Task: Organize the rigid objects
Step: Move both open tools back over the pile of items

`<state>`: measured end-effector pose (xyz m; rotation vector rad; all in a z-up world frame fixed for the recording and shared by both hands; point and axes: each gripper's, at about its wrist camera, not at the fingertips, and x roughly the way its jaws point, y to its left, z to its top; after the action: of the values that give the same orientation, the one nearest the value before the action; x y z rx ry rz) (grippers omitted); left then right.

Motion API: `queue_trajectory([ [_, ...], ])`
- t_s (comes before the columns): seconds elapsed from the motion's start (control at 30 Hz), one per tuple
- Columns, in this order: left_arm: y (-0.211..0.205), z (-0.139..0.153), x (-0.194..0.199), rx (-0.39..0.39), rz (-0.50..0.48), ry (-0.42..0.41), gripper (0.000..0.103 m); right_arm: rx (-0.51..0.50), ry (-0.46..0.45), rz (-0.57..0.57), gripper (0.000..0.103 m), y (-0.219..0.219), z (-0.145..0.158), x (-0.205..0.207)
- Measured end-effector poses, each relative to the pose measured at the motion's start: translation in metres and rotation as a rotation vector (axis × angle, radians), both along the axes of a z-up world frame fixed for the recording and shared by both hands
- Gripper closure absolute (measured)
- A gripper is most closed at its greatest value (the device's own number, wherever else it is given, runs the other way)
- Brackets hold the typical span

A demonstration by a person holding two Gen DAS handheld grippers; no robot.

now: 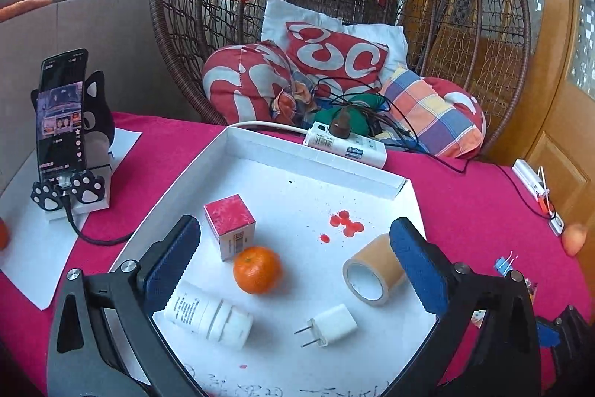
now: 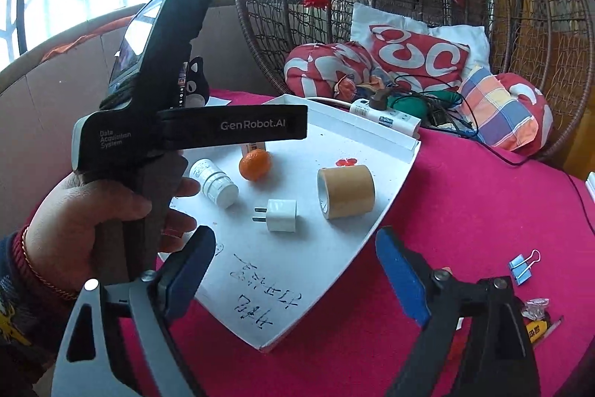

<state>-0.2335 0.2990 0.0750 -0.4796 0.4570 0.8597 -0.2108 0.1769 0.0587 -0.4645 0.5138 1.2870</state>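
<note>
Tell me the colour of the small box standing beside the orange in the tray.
The box is pink-red with a pale leaf pattern, white lower down; clearest in the left wrist view.

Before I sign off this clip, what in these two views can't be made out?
- Pink box: in the right wrist view, almost wholly hidden behind the left gripper's body.
- Bottle label: print too small in both views.
- Items by the binder clip: partly hidden by the right gripper finger.
- Tray handwriting: cut off by the left wrist view's bottom edge.
- Phone screen: too small to read.
</note>
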Motion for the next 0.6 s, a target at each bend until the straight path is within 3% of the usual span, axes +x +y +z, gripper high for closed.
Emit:
queue_trajectory([
  [0.03, -0.005, 0.002, -0.004, 0.000, 0.007, -0.017, 0.000, 0.013, -0.006, -0.009, 0.000, -0.003, 0.002, 0.000],
  [0.37, -0.041, 0.031, -0.012, 0.037, -0.054, -0.086, 0.000, 0.128, -0.015, -0.114, 0.000, -0.042, 0.021, 0.026],
  [0.5, -0.058, 0.036, -0.004, 0.052, -0.109, -0.087, 0.000, 0.193, -0.025, -0.297, 0.000, -0.086, 0.035, 0.073],
  [0.6, -0.071, 0.032, 0.013, 0.045, -0.165, -0.072, 0.000, 0.206, 0.046, -0.450, 0.000, -0.125, 0.035, 0.119],
])
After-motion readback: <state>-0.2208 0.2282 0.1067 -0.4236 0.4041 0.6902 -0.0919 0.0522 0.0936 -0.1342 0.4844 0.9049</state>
